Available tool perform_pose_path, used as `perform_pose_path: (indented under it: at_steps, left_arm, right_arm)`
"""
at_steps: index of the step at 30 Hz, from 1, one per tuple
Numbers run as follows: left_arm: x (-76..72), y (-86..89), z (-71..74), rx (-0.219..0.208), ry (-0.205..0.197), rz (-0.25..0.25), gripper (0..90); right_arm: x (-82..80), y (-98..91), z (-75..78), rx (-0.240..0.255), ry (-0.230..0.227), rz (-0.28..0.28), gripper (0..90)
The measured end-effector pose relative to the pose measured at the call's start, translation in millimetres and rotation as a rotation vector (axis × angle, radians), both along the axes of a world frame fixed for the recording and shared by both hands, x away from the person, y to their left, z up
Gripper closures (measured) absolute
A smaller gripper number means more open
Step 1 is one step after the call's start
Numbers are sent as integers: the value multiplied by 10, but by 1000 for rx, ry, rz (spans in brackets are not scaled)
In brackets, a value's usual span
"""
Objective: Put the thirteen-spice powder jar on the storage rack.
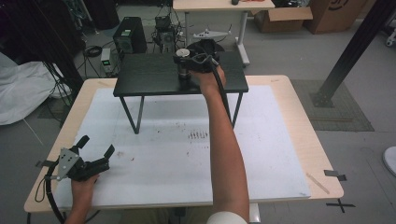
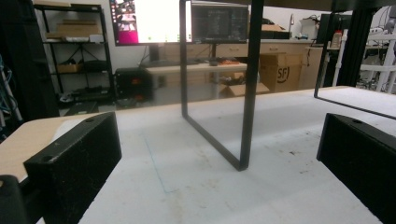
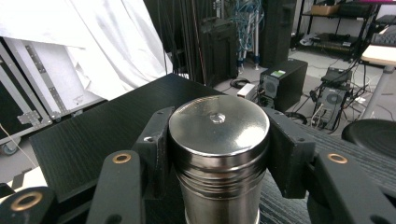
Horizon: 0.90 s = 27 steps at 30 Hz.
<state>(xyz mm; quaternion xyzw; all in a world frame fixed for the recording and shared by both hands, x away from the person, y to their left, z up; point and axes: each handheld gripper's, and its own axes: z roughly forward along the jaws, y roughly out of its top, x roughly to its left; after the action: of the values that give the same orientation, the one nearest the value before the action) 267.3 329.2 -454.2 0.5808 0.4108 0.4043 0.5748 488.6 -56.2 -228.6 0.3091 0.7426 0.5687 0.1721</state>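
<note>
The right gripper clamps its jaws on the steel canister above the black stand, at twelve o'clock. Lower it straight, base flat, before releasing. The left gripper, jaws wide and empty, rests at seven o'clock on the worktop.

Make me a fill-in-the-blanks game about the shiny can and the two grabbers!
1. The right gripper has its jaws shut on a shiny ____ canister.
2. The canister is over the small ____ table.
3. The left gripper has its jaws ____, with nothing between them.
4. The left gripper rests near the white mat, close to the person's ____ side.

Missing words: metal; black; open; left
</note>
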Motion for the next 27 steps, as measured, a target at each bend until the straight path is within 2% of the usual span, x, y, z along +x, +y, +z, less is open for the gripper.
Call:
perform_pose_path:
  at_steps: [9,23,27]
  left_arm:
    - [0,0,0,0,0,0,3]
    - [1,-1,1,1,-1,0,2]
    - [1,-1,0,1,-1,0,3]
  right_arm:
    - [12,8,-15,1,13,4,476]
    - [-55,-70,36,37,0,0,240]
    - [-79,-107,49,45,-2,-1,200]
